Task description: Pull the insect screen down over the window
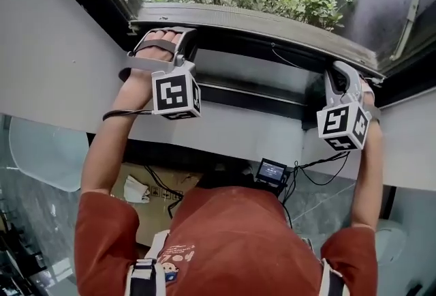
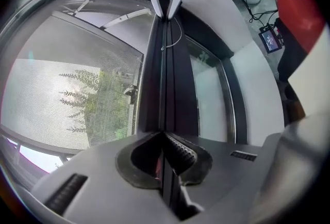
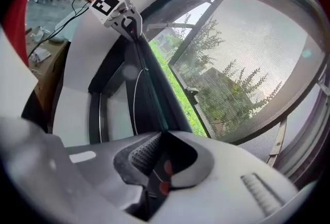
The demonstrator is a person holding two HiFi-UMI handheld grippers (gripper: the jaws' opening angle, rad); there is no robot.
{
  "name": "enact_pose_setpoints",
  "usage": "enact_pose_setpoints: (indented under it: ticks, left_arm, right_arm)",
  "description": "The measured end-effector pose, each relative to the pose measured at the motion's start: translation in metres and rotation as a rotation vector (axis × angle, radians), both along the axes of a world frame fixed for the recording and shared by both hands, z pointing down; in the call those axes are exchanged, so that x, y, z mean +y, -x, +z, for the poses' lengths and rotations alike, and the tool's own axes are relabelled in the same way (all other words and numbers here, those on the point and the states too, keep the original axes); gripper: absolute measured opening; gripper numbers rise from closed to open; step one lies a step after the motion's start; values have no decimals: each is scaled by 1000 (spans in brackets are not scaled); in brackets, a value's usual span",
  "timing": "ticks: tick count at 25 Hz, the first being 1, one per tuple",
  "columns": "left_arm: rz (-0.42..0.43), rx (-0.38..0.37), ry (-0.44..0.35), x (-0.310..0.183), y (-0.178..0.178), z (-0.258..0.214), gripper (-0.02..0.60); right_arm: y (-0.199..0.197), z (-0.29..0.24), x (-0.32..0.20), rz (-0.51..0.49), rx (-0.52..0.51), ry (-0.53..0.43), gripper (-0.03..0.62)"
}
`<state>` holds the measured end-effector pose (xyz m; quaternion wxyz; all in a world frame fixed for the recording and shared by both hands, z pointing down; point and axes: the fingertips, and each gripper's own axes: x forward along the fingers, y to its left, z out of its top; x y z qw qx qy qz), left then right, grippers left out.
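Both jaws closed tight on the screen's pull bar point(image 1: 252, 23) across the upper frame — left gripper point(image 1: 165, 34) upper left, right gripper point(image 1: 343, 76) right — mesh point(image 3: 247, 63) looks mostly drawn, final seating on the lower window frame point(image 1: 252, 98) seemingly left.

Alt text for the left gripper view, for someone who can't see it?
The left hand-held gripper is shut on the dark screen bar, which runs away to the right hand-held gripper. To its left is the mesh, with trees behind.
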<state>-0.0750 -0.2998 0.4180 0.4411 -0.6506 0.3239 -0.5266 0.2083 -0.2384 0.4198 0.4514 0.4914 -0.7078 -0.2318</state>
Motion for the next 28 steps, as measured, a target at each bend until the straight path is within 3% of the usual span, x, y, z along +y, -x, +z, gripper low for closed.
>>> enact_pose_setpoints:
  ticks: [13, 20, 21, 22, 28]
  left_arm:
    - [28, 27, 10, 0, -3, -2, 8]
    - [43, 44, 17, 1, -1, -2, 8]
    - [45, 49, 23, 1, -1, -2, 8]
    - [48, 53, 29, 1, -1, -3, 8]
    - [59, 52, 37, 2, -1, -4, 11]
  right_arm:
    - [-2, -2, -1, -8, -19, 12, 64]
    - [4, -2, 1, -51, -53, 69, 73]
    - [7, 1, 4, -67, -70, 103, 156]
    - [8, 3, 6, -76, -79, 133, 190]
    - [9, 3, 6, -82, -64, 134, 198]
